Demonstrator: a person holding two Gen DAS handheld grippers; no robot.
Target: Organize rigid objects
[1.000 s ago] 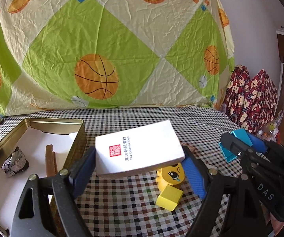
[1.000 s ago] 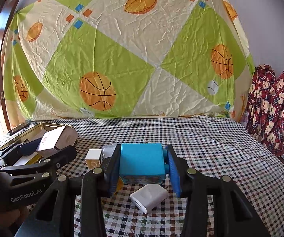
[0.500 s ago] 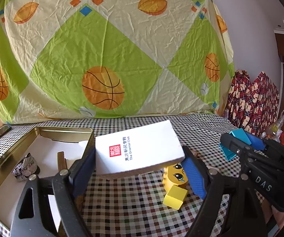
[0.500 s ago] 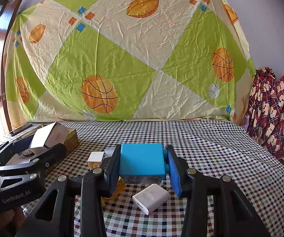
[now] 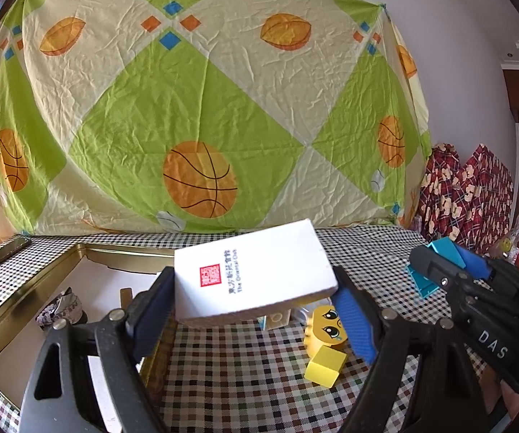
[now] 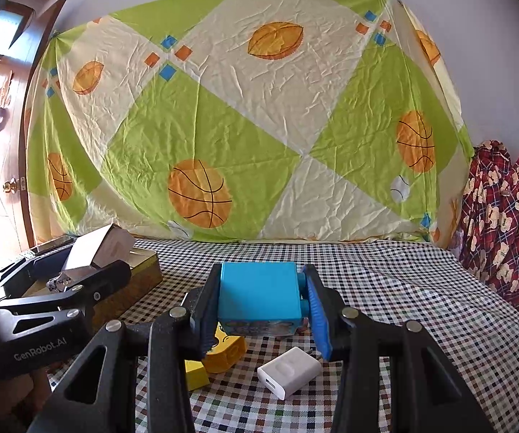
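My left gripper (image 5: 252, 310) is shut on a white box (image 5: 252, 274) with a red seal and holds it tilted above the table, at the right wall of the gold tin (image 5: 25, 288). My right gripper (image 6: 261, 310) is shut on a blue box (image 6: 259, 294), held above the checked cloth. Both also show from the other side: the white box (image 6: 97, 249) over the tin (image 6: 140, 274), the blue box (image 5: 447, 252) at the right. Below lie a yellow face block (image 5: 326, 328), a yellow cube (image 5: 324, 366) and a white charger (image 6: 290, 366).
The tin holds a crumpled foil ball (image 5: 59, 310) and a brown piece (image 5: 126, 296). A dark phone (image 5: 5, 252) lies at the far left of the checked table. A basketball-print sheet (image 5: 201, 126) hangs behind; red patterned bags (image 5: 469, 195) stand at the right.
Both grippers have risen and tilted up with their boxes held. The left gripper has shifted left, so the tin shows more to its left.
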